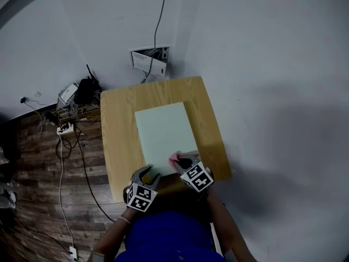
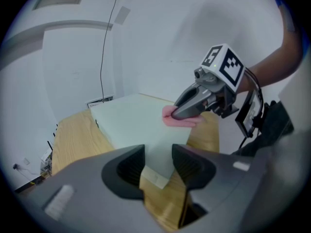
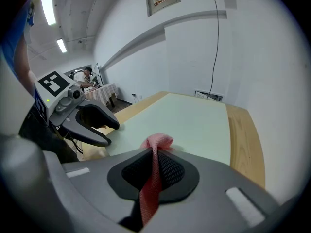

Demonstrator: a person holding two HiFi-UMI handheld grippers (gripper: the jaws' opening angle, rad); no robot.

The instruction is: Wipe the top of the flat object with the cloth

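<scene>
- The flat object is a pale green board, and it is lying on the wooden table with bare wood showing round it on every side we can see.
- The cloth is pink, and it is resting on the near right part of the board's top, close to the person.
- The right gripper is pinching the cloth. In the right gripper view its jaws are sitting closed on the fabric, which is running as a narrow strip between the pads and bunching up just past the tips.
- From the left gripper view we are seeing the right gripper angling down, pressing the pink wad onto the board.
- The left gripper is hovering at the board's near left corner with its jaws standing well apart.
- In its own view the corner is showing in the gap between the pads. We are not seeing them pressing on it, and we cannot tell whether they are touching it.
</scene>
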